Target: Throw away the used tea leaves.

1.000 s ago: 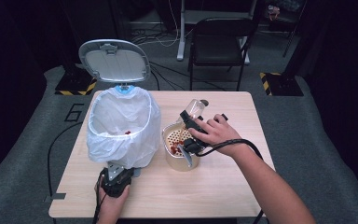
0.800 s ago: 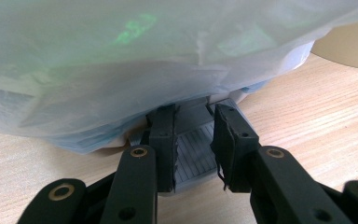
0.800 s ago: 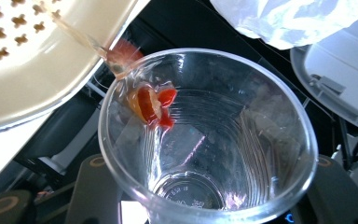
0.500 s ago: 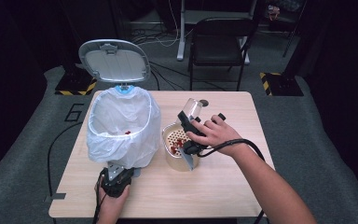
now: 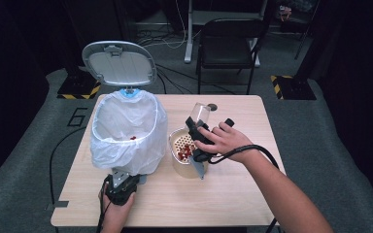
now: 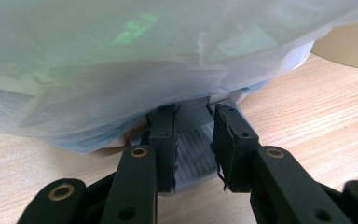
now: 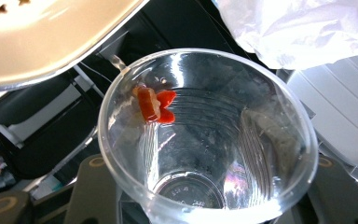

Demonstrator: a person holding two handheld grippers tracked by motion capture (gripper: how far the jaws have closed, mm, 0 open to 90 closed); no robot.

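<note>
The left gripper (image 5: 121, 187), near the table's (image 5: 233, 204) front edge, clamps the grey pedal (image 6: 193, 151) of the bag-lined bin (image 5: 126, 133), which holds red bits. The right gripper (image 5: 199, 138) grips a clear cup (image 7: 207, 135), one red piece (image 7: 154, 106) stuck inside, tilted over a beige strainer (image 5: 184, 153) of red pieces mid-table. Behind stands a black chair (image 5: 228, 43).

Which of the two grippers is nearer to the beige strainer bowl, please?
The right gripper, holding the clear cup tilted right at the strainer bowl. The left gripper sits at the table's near edge, clamped on the bin's pedal, apart from the bowl.
</note>
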